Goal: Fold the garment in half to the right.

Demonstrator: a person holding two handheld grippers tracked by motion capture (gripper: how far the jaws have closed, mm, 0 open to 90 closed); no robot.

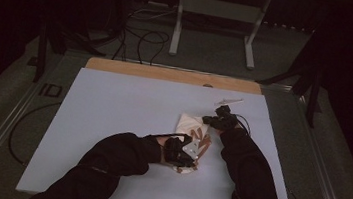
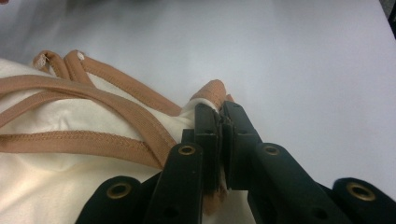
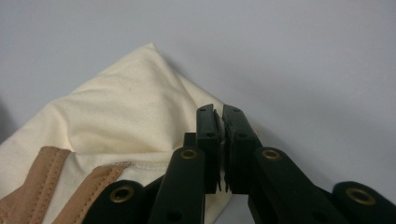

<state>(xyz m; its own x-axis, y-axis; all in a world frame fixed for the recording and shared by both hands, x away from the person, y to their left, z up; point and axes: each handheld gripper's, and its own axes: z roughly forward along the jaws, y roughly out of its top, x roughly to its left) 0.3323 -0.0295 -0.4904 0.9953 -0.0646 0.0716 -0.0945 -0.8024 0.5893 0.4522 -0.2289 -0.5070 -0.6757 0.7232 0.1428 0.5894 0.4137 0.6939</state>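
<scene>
A person in black sleeves works one cream cloth bag (image 1: 188, 122) with tan straps on a pale blue-grey tabletop (image 1: 112, 117), a two-jaw gripper in each hand; the bag lies crumpled right of the table's centre, between the two hands, its straps spread across the fabric toward the person.

The left gripper (image 1: 188, 167) sits at the near end of the bag; in the left gripper view its jaws stand pressed together on a fold of cream fabric and a tan strap end (image 2: 211, 91) that pokes out just past the tips; tan material also hangs below the jaws; about four runs of tan strap (image 2: 84, 93) cross the fabric to the left, two of them ending in cut tips at the upper left.

The right gripper (image 1: 208, 120) rests at the far right edge of the bag; in the right gripper view its jaws stand closed against each other at the cloth's edge, with a pointed corner of the bag (image 3: 140, 79) rising to the left and two tan strap pieces (image 3: 46, 177) at the lower left; whether fabric is pinched between the pads cannot be told from here.

One small pale object (image 1: 228, 102) lies on the tabletop beyond the right hand, too small to identify; a wooden strip (image 1: 167, 73) edges the table's far side; one white metal frame (image 1: 214, 13) stands on the floor behind.
</scene>
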